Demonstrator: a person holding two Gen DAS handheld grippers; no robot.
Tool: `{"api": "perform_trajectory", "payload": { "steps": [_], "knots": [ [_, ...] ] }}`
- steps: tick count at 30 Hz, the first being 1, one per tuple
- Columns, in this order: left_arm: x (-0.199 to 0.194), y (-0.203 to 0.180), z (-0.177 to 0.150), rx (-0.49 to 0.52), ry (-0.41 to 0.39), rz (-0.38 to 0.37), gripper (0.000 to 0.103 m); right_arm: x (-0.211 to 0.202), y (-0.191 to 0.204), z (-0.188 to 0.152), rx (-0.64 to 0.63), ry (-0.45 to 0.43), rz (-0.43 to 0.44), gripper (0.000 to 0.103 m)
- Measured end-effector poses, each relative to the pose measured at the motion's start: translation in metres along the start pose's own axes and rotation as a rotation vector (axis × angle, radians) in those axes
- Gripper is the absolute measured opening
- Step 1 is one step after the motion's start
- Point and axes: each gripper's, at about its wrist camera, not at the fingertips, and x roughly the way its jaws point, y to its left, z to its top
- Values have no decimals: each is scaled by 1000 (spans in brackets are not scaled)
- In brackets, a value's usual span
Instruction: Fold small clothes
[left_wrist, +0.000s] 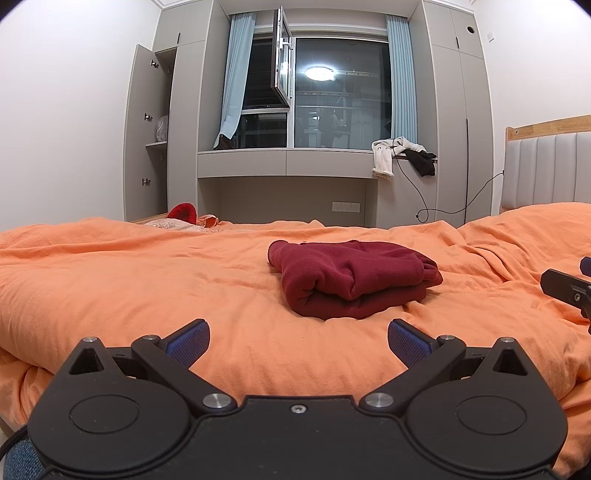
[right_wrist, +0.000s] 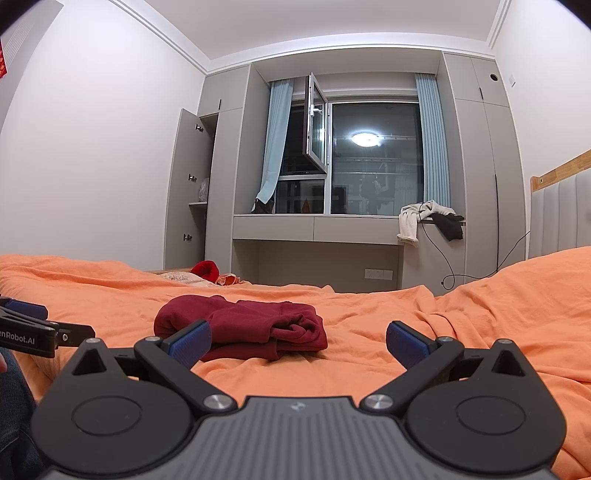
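A dark red garment (left_wrist: 351, 277) lies folded into a thick bundle on the orange bedcover (left_wrist: 129, 288). My left gripper (left_wrist: 298, 341) hovers just short of it, open, with nothing between its blue pads (left_wrist: 188, 341). In the right wrist view the same red garment (right_wrist: 251, 325) sits ahead and slightly left of my right gripper (right_wrist: 298, 343), which is also open and empty. The left finger (right_wrist: 190, 341) of the right gripper overlaps the bundle's near edge in the view. Each gripper shows at the edge of the other's view: the right gripper (left_wrist: 567, 286) and the left gripper (right_wrist: 33, 332).
Bedcover folds rise at the right (right_wrist: 517, 295) by the padded headboard (left_wrist: 546, 170). Red and patterned items (left_wrist: 183, 214) lie at the bed's far edge. Beyond stand grey wardrobes, an open cabinet door (left_wrist: 146, 129), a window and clothes on the sill (left_wrist: 402, 153). A denim-clad leg (right_wrist: 14, 406) is at lower left.
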Motion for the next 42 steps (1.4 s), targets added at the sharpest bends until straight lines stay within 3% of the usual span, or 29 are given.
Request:
{"api": "perform_trajectory", "payload": {
  "steps": [42],
  "knots": [
    [4,1,-6,8,22,21,103,-1,0,1,-4,1,1,103]
  ]
}}
